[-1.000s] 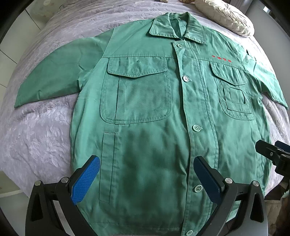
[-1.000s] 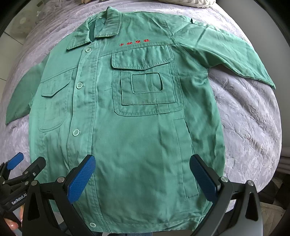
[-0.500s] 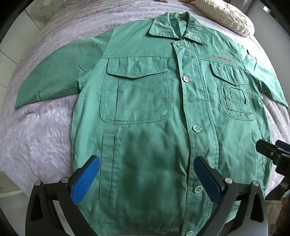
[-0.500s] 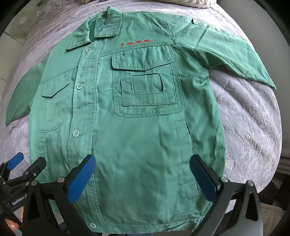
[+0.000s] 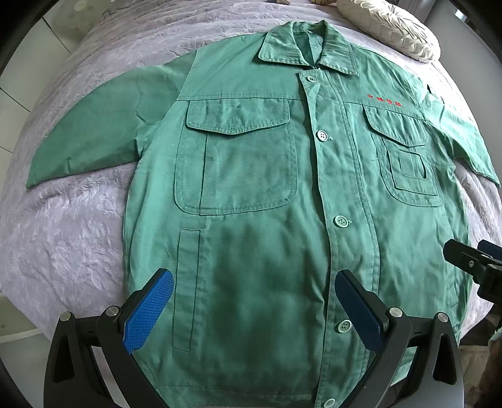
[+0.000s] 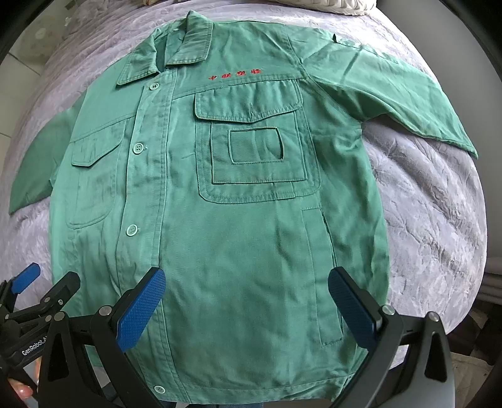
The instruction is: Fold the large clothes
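Note:
A green work jacket [image 5: 257,219] lies flat and buttoned, face up, on the bed, collar far, hem near; it also shows in the right wrist view [image 6: 244,226]. Both sleeves are spread out to the sides. Red lettering [image 6: 235,74] sits above its chest pocket. My left gripper [image 5: 254,301] is open and empty, hovering over the hem on the jacket's left half. My right gripper [image 6: 248,301] is open and empty over the hem on the right half. Each gripper shows at the edge of the other's view, the right one [image 5: 473,266] and the left one [image 6: 34,298].
A grey-lilac textured bedspread [image 5: 69,238] covers the bed under the jacket. A cream pleated cushion [image 5: 389,28] lies at the far right by the collar. The bed's near edge drops to the floor at both lower corners.

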